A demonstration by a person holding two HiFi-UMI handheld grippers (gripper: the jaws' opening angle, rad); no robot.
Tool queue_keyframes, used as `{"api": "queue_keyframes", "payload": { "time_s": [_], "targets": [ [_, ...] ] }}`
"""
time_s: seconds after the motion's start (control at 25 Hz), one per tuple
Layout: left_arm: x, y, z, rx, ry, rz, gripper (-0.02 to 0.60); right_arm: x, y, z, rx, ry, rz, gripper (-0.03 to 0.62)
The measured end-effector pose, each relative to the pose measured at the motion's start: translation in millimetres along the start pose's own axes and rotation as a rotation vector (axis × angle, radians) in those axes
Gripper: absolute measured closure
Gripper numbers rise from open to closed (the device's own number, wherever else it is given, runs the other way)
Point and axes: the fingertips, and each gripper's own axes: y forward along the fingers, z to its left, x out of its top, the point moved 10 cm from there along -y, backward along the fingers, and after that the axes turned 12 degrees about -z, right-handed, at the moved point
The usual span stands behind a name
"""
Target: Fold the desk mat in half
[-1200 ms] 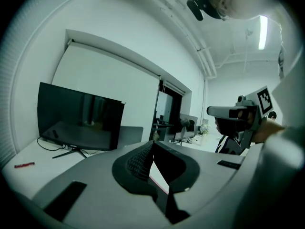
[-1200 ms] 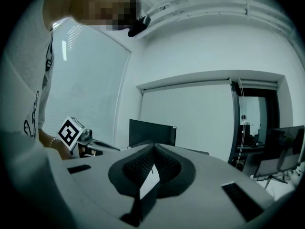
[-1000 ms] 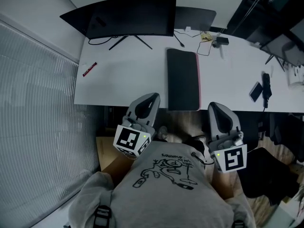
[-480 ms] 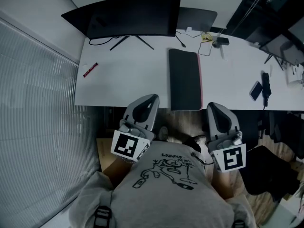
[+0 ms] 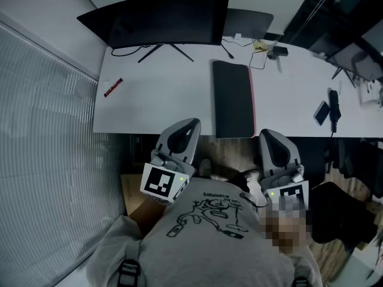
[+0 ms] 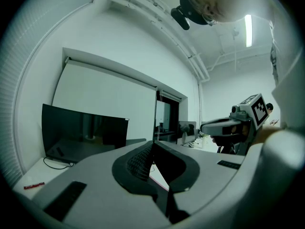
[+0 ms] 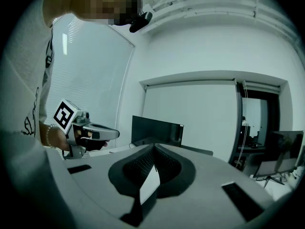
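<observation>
The desk mat (image 5: pixel 232 99) lies folded on the white desk (image 5: pixel 155 103), a narrow dark strip with a pink edge along its right side. Both grippers hang in front of the desk's near edge, close to the person's chest and apart from the mat. My left gripper (image 5: pixel 187 126) is shut with nothing between its jaws; its jaws meet in the left gripper view (image 6: pixel 152 144). My right gripper (image 5: pixel 272 135) is shut and empty too, its tips touching in the right gripper view (image 7: pixel 153 149). Each gripper shows in the other's view: the right gripper (image 6: pixel 228 125), the left gripper (image 7: pixel 90 133).
A wide dark monitor (image 5: pixel 161 20) stands at the desk's back, with a second screen (image 5: pixel 245 21) behind it. A red pen (image 5: pixel 113 86) lies at the left. Cables (image 5: pixel 257 46) sit behind the mat, and a phone (image 5: pixel 323 113) and a black device (image 5: pixel 335 106) lie at the right.
My left gripper has drifted a little left and back toward the body, the right one slightly too. The mat has not moved and both grippers stay shut.
</observation>
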Motion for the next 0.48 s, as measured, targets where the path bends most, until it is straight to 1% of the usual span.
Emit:
{"api": "queue_keyframes", "payload": {
  "time_s": [0.48],
  "targets": [
    [-0.3, -3.0, 8.1, -0.009, 0.006, 0.004, 0.561, 1.8, 4.5, 7.4, -0.002, -0.021, 0.003, 0.585]
  ]
}}
